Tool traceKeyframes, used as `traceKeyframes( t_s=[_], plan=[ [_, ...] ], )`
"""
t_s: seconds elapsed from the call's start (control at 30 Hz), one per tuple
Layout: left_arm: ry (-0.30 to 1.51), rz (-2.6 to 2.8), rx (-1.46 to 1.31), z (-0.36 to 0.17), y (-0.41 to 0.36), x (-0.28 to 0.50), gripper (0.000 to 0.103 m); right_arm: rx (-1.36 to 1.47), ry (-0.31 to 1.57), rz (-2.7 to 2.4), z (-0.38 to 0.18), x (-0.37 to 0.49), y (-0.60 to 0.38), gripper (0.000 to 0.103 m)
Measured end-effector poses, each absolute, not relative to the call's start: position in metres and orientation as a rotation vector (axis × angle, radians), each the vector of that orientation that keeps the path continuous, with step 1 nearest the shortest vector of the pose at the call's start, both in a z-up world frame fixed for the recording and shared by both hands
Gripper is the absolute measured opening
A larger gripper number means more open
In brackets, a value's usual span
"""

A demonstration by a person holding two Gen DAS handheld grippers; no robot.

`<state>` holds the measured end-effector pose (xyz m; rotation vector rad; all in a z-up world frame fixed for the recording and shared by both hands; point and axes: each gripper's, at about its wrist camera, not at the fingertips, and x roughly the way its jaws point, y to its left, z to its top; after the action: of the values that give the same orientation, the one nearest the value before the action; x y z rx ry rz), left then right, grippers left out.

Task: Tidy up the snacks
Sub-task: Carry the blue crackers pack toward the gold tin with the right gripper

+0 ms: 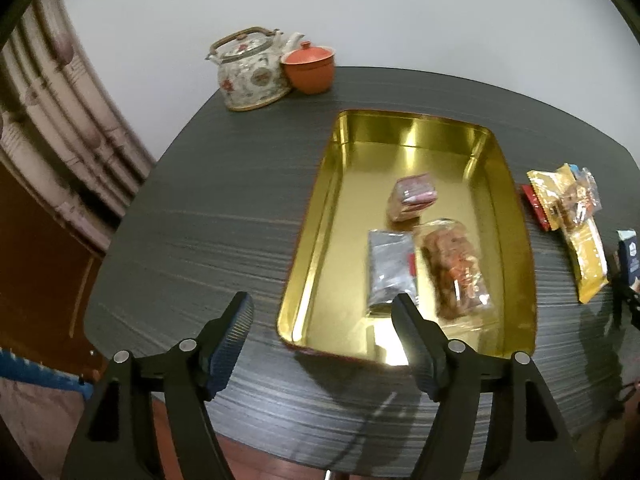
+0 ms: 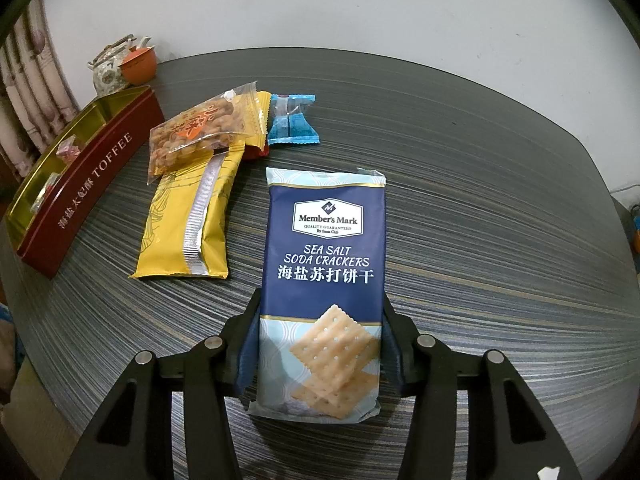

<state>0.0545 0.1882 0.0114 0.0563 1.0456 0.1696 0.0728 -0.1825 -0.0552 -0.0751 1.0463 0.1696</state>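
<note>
A gold-lined toffee tin (image 1: pixel 316 236) lies open on the dark table and holds a silver packet (image 1: pixel 390 272), a clear bag of brown snacks (image 1: pixel 454 266) and a small pink-wrapped piece (image 1: pixel 412 196). My left gripper (image 1: pixel 322 316) is open and empty over the tin's near left corner. My right gripper (image 2: pixel 320 320) is shut on a blue soda cracker pack (image 2: pixel 326 240). To its left lie a yellow packet (image 2: pixel 192 216), a clear peanut bag (image 2: pixel 200 132) and a small blue wrapped snack (image 2: pixel 292 122). The tin's red side (image 2: pixel 96 184) is at far left.
A patterned teapot (image 1: pixel 252 72) and an orange lidded cup (image 1: pixel 310 66) stand at the table's far left corner by the wall. A curtain (image 1: pixel 52 128) hangs to the left. The loose snack pile (image 1: pixel 572 216) lies right of the tin.
</note>
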Motion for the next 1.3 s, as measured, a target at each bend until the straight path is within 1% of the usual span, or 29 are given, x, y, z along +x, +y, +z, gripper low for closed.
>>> traceKeyframes(
  t_s=[0.23,0.33,0.63,0.8,1.07,1.3],
  plan=[
    [1.049,0.175,0.034,0.005,0.198,0.054,0.075,-0.07,1.06,0.143,-0.05,0.07,-0.178,0.046],
    [1.032,0.187,0.027,0.008,0.202,0.054,0.078,-0.051,1.049,0.143,-0.041,0.066,-0.177,0.046],
    [0.972,0.258,-0.032,0.019,0.219,0.052,0.08,-0.016,0.996,0.194,-0.008,0.057,-0.154,0.046],
    [0.972,0.295,-0.064,0.018,0.229,0.052,0.08,-0.024,0.967,0.269,0.007,0.06,-0.12,0.046],
    [0.976,0.339,-0.067,0.016,0.236,0.053,0.081,-0.068,0.921,0.434,0.031,0.071,-0.038,0.046],
    [0.986,0.372,-0.107,0.014,0.246,0.052,0.081,-0.124,0.924,0.541,0.029,0.075,0.026,0.046]
  ],
)
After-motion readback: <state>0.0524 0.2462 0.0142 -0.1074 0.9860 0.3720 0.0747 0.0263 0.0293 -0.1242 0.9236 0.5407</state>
